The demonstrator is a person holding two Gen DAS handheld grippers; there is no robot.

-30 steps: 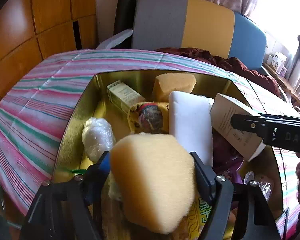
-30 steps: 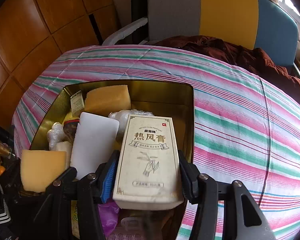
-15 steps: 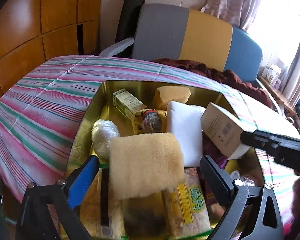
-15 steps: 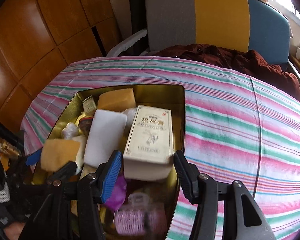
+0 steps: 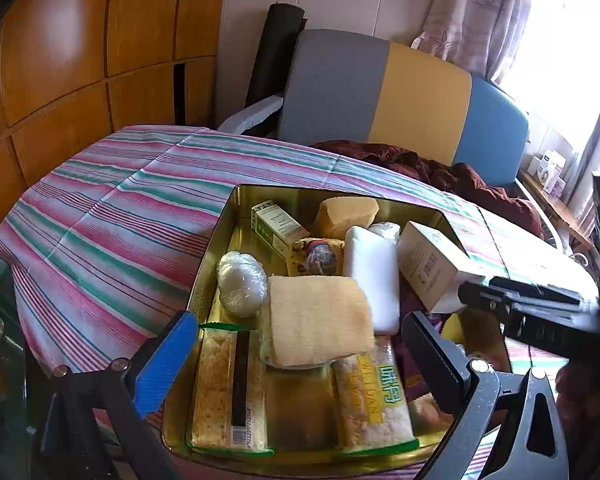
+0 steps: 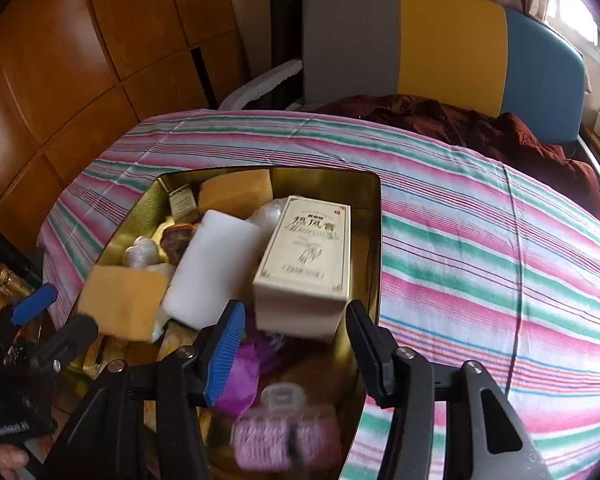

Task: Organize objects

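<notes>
Gold tin [image 5: 216,248] crammed — yellow sponge [image 5: 320,316] atop near-edge snack packs. Left gripper [image 5: 300,356] wide, empty; right gripper [image 6: 296,344] part-open — cream box [image 6: 308,264] free.

Left gripper [image 5: 300,354] jaws wide, empty; right gripper [image 6: 296,344] jaws apart.

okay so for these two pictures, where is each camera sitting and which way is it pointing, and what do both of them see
Left wrist: on the left gripper, tilted down over the gold tin's near left end; its wide-open fingers frame a yellow sponge. The right gripper shows at right.
Right wrist: on the right gripper, tilted down over the tin's near right end; its fingers stand apart below a cream box. The left gripper shows at lower left.
Shared: tin, sponge, box, white block, striped cloth, chair.
</notes>
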